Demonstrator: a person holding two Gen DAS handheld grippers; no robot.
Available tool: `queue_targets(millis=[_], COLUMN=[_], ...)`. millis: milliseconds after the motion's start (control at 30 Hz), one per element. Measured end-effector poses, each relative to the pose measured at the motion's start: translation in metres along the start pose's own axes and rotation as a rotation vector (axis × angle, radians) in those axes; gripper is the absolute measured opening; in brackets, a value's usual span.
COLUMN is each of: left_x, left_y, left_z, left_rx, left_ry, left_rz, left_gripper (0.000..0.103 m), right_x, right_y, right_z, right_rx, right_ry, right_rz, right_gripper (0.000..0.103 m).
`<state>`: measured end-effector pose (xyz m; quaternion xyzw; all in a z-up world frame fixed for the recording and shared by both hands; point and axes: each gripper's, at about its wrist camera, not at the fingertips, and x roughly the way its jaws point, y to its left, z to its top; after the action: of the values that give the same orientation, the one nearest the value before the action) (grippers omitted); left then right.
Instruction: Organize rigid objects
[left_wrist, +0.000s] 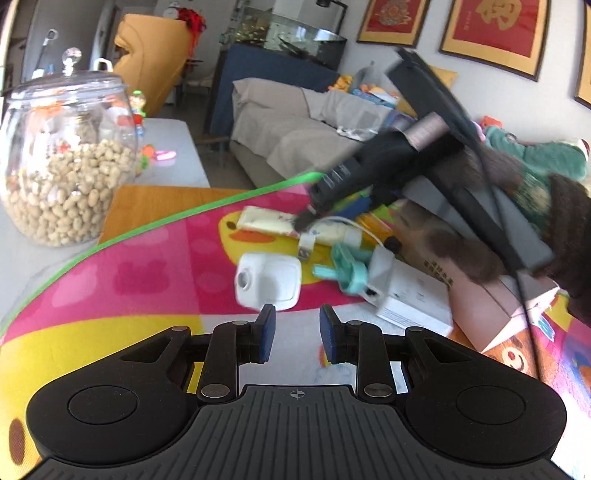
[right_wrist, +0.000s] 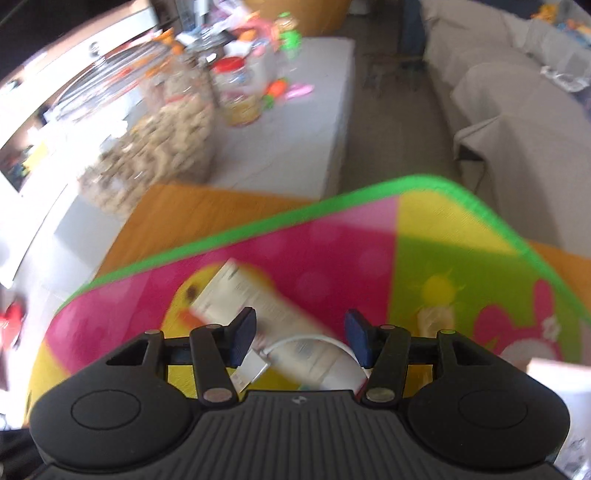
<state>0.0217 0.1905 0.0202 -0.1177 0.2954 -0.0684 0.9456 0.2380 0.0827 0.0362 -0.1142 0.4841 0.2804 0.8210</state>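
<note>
Several small objects lie on a colourful play mat (left_wrist: 147, 273). In the left wrist view a white square device (left_wrist: 267, 280) sits just beyond my open, empty left gripper (left_wrist: 297, 332). Behind it lie a cream tube (left_wrist: 280, 223), a teal plastic piece (left_wrist: 347, 267), a white box (left_wrist: 410, 291) and a white cable (left_wrist: 354, 225). My right gripper (left_wrist: 306, 218) hovers over the tube. In the right wrist view my right gripper (right_wrist: 301, 334) is open just above the tube (right_wrist: 258, 302) and a white cable with plug (right_wrist: 255, 367).
A glass jar of peanuts (left_wrist: 66, 158) stands at the left on a white table (left_wrist: 173, 147); it also shows in the right wrist view (right_wrist: 162, 122). A cardboard box (left_wrist: 491, 299) sits on the right. A grey sofa (left_wrist: 295, 125) is behind the mat.
</note>
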Motion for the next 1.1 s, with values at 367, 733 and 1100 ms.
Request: queue_targets(millis=[367, 733, 1100], left_x=[-0.024, -0.029, -0.046], left_y=[0.004, -0.056, -0.046], left_z=[0.010, -0.030, -0.033], left_rx=[-0.122, 0.099, 0.052], left_ry=[-0.069, 0.125, 0.168], left_rz=[0.039, 0.051, 0.152], left_gripper=[0.029, 0.029, 0.020], right_x=[-0.069, -0.117, -0.123], right_y=[0.030, 0.042, 0.068], right_z=[-0.085, -0.164, -0.234], right_rx=[-0.099, -0.191, -0.302], right_ry=[0.044, -0.048, -0.210], right_rz=[0.201, 0.207, 0.208], right_gripper=[0.011, 0.020, 0.060])
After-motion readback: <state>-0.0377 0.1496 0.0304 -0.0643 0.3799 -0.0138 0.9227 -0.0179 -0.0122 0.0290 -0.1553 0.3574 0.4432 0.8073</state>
